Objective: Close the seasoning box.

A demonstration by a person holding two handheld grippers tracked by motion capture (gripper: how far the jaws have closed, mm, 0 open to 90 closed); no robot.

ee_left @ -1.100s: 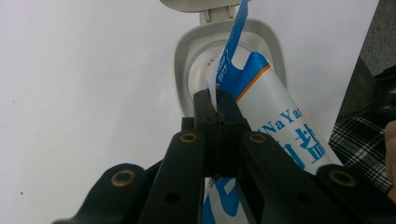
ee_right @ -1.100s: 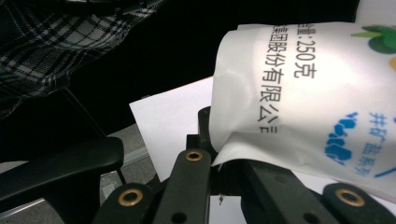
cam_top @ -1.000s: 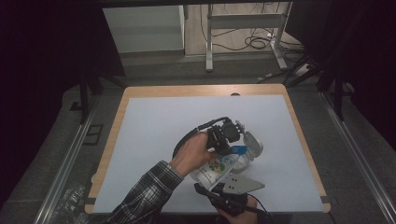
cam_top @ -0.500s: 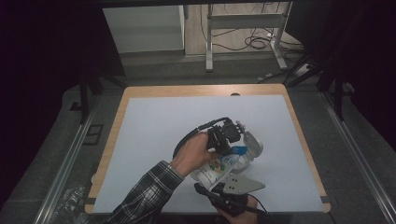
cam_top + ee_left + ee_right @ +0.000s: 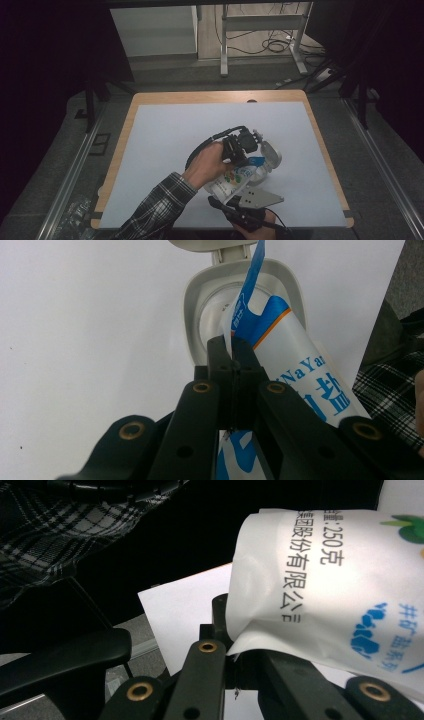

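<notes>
The left tool [image 5: 231, 347] is clamped on the bag's [image 5: 290, 370] blue top edge, the right tool [image 5: 227, 625] on its white bottom corner. The bag is held tilted, its mouth in the jar [image 5: 270, 155] at one o'clock on the desk [image 5: 165, 130].

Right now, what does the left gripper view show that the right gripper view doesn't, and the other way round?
Left gripper view: a white flip-lid container with its lid open, and the blue top edge of the salt bag held at its opening, pinched by the left gripper. Right gripper view: the bag's bottom corner with black weight print, clamped by the right gripper. Both: the same bag, a plaid sleeve and the white table.
</notes>
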